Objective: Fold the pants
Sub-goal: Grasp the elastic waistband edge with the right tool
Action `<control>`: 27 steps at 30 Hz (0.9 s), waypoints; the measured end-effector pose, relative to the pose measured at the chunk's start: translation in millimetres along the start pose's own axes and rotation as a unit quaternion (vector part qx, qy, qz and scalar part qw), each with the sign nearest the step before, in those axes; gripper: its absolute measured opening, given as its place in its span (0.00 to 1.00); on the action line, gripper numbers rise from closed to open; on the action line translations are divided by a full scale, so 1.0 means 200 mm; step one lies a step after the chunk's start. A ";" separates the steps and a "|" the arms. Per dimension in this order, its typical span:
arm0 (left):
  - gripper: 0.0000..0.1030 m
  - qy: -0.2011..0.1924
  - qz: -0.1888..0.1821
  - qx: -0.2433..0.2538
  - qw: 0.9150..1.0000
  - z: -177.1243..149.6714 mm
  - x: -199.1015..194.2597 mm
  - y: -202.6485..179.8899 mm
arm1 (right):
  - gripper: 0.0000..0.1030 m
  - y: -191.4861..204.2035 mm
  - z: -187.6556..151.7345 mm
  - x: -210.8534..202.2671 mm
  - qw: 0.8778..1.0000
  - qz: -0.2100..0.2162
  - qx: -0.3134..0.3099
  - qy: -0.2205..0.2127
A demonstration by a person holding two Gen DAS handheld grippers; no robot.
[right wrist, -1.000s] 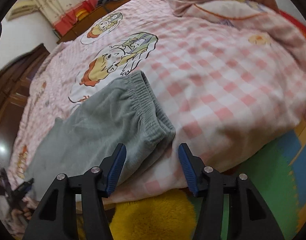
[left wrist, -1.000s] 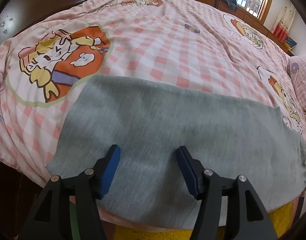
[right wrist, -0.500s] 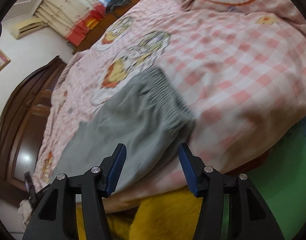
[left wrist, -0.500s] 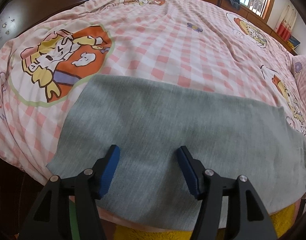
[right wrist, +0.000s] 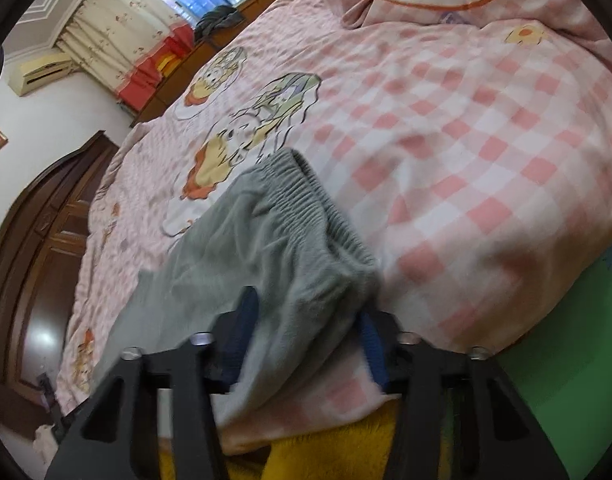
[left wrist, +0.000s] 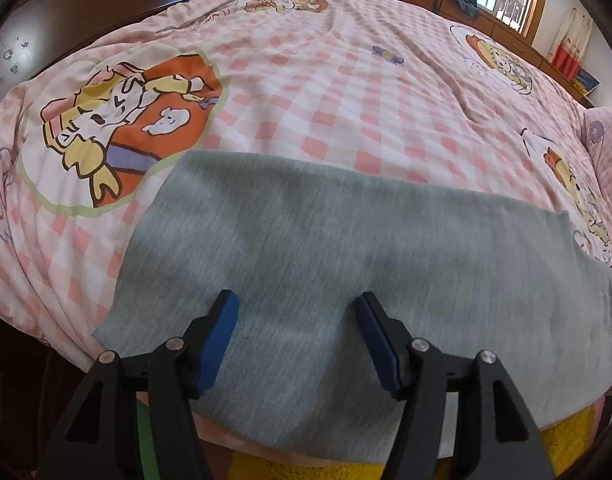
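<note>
The grey pants (left wrist: 346, 264) lie flat along the bed (left wrist: 306, 80) edge. The right claw (right wrist: 306, 336) has just been closing, pinching the waistband corner; the left claw (left wrist: 297, 336) hovers spread over the leg. Next, probably, the left must grip too, before lifting to fold.

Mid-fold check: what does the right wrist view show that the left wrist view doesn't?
Only the right wrist view: the pants' elastic waistband, with the right claw just closing around bunched fabric below it, plus a curtain and green floor mat.
Only the left wrist view: the left claw open over the flat pant leg.
Both: the grey pants on the pink checked bedspread.
</note>
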State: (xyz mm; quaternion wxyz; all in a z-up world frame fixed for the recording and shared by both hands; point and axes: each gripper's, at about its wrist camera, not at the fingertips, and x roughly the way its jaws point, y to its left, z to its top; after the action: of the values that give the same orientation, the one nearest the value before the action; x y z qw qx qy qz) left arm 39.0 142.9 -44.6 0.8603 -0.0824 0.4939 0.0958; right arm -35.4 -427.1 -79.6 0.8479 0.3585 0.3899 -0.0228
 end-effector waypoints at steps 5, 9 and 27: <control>0.63 -0.002 -0.008 -0.007 1.000 0.00 -0.02 0.00 | 0.15 0.08 0.02 -0.10 0.999 0.013 -0.021 -0.034; 0.63 -0.013 -0.030 -0.009 0.999 -0.02 -0.09 0.00 | 0.15 0.28 0.05 -0.15 0.995 0.030 -0.081 -0.048; 0.63 -0.030 -0.006 -0.026 0.999 -0.13 -0.28 0.26 | 0.13 1.40 -0.32 0.06 0.939 0.180 -0.292 0.031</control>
State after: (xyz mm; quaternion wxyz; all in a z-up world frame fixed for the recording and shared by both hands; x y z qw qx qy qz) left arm -23.5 182.2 -11.8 0.8730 -0.1044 0.4644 0.1059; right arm 20.3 -176.4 48.4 0.8928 0.1602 0.3342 0.2561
